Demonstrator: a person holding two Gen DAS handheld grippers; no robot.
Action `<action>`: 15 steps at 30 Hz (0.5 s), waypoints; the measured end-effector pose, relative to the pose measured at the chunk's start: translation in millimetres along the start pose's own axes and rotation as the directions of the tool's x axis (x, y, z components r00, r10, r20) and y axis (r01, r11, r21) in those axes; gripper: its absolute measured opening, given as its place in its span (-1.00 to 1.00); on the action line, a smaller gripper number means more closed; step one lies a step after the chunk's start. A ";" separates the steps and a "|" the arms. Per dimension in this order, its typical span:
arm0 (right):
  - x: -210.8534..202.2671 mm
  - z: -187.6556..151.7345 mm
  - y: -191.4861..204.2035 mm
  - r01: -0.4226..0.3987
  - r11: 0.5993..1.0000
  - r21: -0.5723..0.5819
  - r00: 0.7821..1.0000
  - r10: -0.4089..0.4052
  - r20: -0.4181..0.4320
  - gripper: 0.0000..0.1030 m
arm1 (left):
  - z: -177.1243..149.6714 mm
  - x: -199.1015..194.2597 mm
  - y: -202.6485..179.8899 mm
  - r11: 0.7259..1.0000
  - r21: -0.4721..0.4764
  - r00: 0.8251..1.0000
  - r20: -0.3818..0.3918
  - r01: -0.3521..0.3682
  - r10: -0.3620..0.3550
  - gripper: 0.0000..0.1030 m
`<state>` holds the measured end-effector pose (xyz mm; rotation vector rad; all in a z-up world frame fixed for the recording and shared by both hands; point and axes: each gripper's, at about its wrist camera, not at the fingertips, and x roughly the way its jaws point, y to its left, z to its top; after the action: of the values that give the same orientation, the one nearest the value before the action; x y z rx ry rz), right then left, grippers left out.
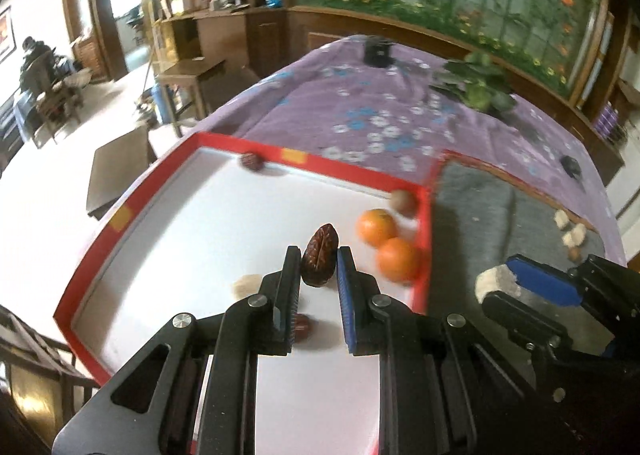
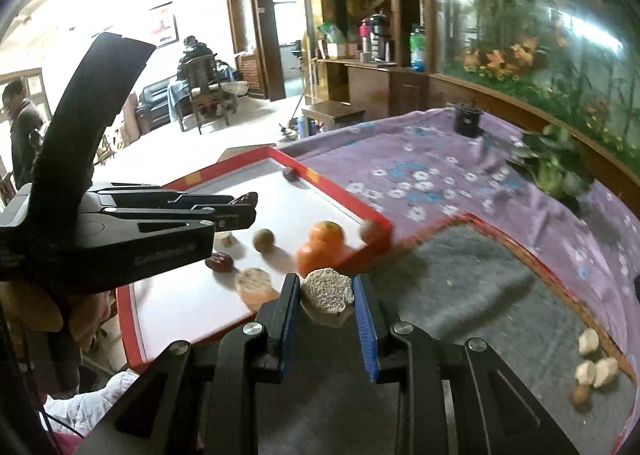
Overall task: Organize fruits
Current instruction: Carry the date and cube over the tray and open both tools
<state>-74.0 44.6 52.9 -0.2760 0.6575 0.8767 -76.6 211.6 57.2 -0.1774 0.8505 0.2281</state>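
Fruits sit mostly in the red-rimmed tray [image 1: 168, 171]. Nearest, the left gripper [image 1: 319, 261] pinches a wrinkled red date [image 1: 319, 261] above its white floor; the right gripper [image 2: 326, 291] clamps a pale spongy piece [image 2: 328, 293] over the grey mat [image 2: 460, 287]. Farther right, two oranges [image 1: 386, 245] touch the tray wall.

- My left wrist view blurs the two round orange tangerines [image 1: 386, 245].
- A wrinkled dark red date [image 1: 302, 327] sits half hidden behind my left gripper [image 1: 319, 269].
- The red-rimmed white tray [image 1: 224, 143] is cut off at the bottom edge.
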 end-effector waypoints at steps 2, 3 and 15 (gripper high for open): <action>5.1 4.4 8.2 -0.011 1.000 -0.014 1.000 0.011 -0.008 -0.49 | 0.1 2.7 13.7 1.000 -0.027 1.000 -0.010 -0.008 0.008 -0.67; 7.4 6.4 12.6 -0.018 1.000 -0.021 1.000 0.018 -0.011 -0.49 | 0.1 3.4 19.3 0.999 -0.034 1.000 -0.010 -0.014 0.013 -0.67; 55.2 28.0 39.7 -0.030 0.997 -0.067 0.998 0.026 -0.065 -0.49 | 14.3 27.8 48.7 0.996 -0.088 0.998 -0.056 -0.028 0.023 -0.67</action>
<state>-68.0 116.9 40.9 -0.3577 0.6938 0.9209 -61.6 265.5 42.3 -0.2567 0.8987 0.2865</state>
